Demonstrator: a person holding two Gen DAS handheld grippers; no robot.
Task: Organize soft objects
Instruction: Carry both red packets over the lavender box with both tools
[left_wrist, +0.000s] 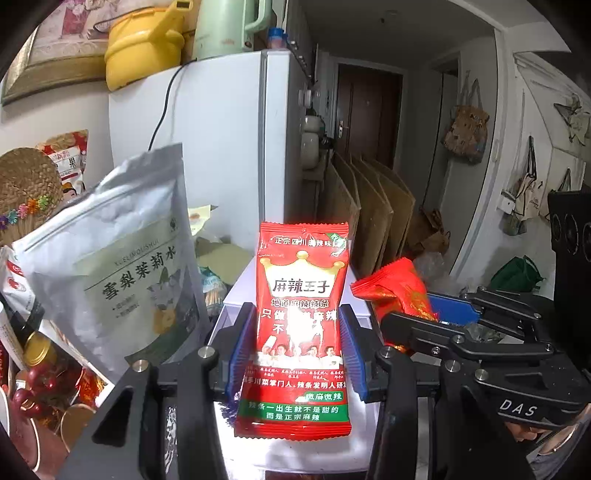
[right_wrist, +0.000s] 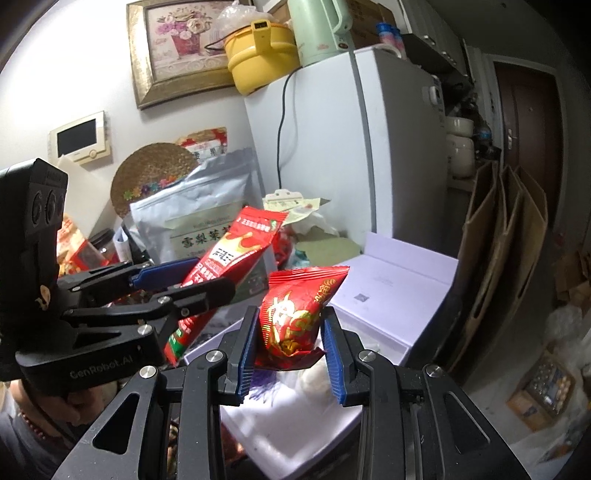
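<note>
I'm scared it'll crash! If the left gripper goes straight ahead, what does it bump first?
Probably the white fridge. The left gripper, shut on the red spicy snack packet, points over the open white box toward it, though depth is hard to judge.

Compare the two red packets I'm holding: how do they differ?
The spicy strip packet in the left claw is long, flat and upright; the red-gold snack packet in the right claw is shorter, puffier and tilted. The first shows a crown and chefs, the second gold characters. Both are red, and held above the white box.

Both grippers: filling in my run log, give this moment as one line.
left gripper: shut on spicy-strip packet | right gripper: shut on red snack pouch | both held above open white box
</note>
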